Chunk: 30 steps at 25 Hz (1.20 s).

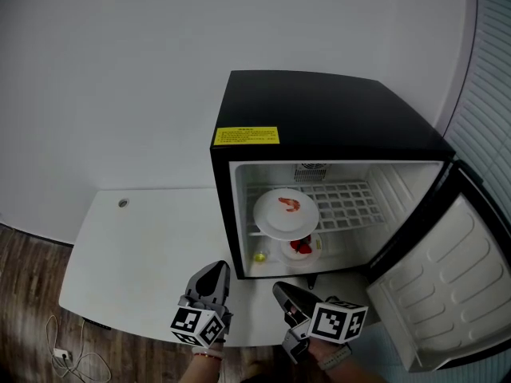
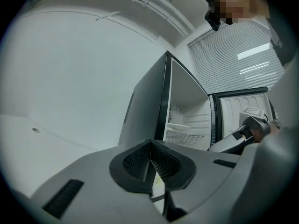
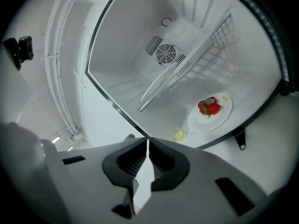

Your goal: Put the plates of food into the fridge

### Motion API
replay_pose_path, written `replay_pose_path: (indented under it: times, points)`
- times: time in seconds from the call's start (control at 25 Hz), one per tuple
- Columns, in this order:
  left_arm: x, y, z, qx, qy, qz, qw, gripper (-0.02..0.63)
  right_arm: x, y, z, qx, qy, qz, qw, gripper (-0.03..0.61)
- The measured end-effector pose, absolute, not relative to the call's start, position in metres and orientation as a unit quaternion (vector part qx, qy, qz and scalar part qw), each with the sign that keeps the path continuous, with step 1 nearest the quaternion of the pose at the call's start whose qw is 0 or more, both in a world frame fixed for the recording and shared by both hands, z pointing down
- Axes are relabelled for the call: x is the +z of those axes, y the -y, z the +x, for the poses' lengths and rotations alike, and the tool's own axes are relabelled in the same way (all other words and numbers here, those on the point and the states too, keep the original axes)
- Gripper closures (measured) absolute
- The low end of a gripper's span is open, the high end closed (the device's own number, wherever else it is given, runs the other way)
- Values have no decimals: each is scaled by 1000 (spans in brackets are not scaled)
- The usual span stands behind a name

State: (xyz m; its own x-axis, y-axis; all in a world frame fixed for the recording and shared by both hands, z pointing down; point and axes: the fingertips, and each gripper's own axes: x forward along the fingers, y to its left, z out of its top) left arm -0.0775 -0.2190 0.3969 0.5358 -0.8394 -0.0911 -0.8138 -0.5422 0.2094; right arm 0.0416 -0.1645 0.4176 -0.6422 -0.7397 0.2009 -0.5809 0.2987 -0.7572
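Both my grippers are closed and empty: left gripper [image 1: 214, 271] and right gripper [image 1: 281, 290] hover at the table's [image 1: 136, 254] front edge. Inside the open fridge [image 1: 319, 118], the shrimp plate [image 1: 286, 212] sits at the wire shelf's [image 1: 351, 202] front left. The red-food plate [image 1: 301, 248] lies on the fridge floor below.

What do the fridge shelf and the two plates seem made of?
The shelf looks like white coated wire: open grid of thin bars. The upper plate and lower plate are glossy white, likely ceramic or melamine; can't tell which.
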Motion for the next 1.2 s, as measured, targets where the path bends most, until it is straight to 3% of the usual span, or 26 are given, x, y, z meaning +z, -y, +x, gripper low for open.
replay_pose_path:
  times: [0.76, 1.2]
  points:
    - [393, 151, -70, -94, 483, 867, 73, 606, 430, 118, 53, -268, -852, -449, -32, 574]
    - [390, 99, -64, -95, 491, 862, 78, 606, 422, 86, 60, -221, -863, -451, -53, 575]
